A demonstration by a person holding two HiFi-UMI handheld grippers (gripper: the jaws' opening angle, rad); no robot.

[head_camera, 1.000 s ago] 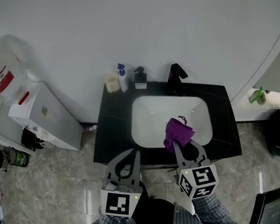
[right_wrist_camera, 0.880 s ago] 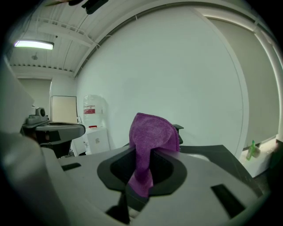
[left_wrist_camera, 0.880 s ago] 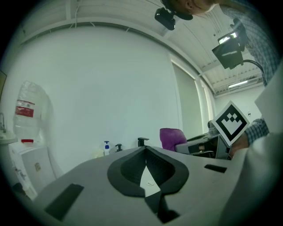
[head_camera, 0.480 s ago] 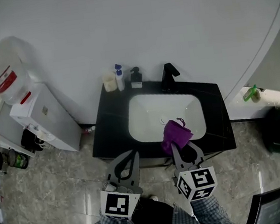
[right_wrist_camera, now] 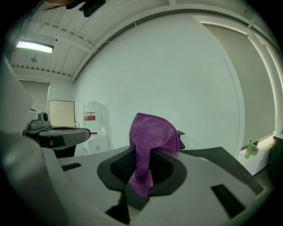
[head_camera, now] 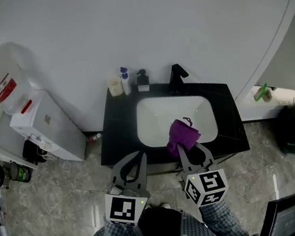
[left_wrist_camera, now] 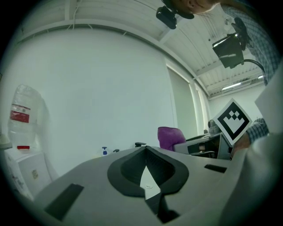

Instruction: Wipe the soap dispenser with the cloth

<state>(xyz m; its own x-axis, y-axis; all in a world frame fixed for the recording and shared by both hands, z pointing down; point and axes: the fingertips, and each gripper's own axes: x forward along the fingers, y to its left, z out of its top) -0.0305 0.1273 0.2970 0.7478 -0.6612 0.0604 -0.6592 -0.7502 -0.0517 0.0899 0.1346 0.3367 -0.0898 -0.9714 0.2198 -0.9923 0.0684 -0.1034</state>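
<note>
Cloth [head_camera: 182,133], purple, is pinched tight betw. my right gripper's [right_wrist_camera: 142,155] fingers, bunched above the tips and flopped over to one side. From the head view it hangs over the front rim of the white basin [head_camera: 153,120], right of centre. My left gripper [head_camera: 138,156] has its fingers pressed together w/ nothing betw. them, held over the front edge of the black counter [head_camera: 119,137]. Soap dispenser [head_camera: 143,80], dark w/ a pump top, stands at the counter's back edge by the wall, betw. a blue-topped spray bottle [head_camera: 126,80] and the black faucet [head_camera: 177,79], well apart from both grippers. Vs. 1 s ago not much differs: same grip on the cloth, left still shut, dispenser in the same spot. The cloth now sits a touch further left and nearer the basin's middle.
</note>
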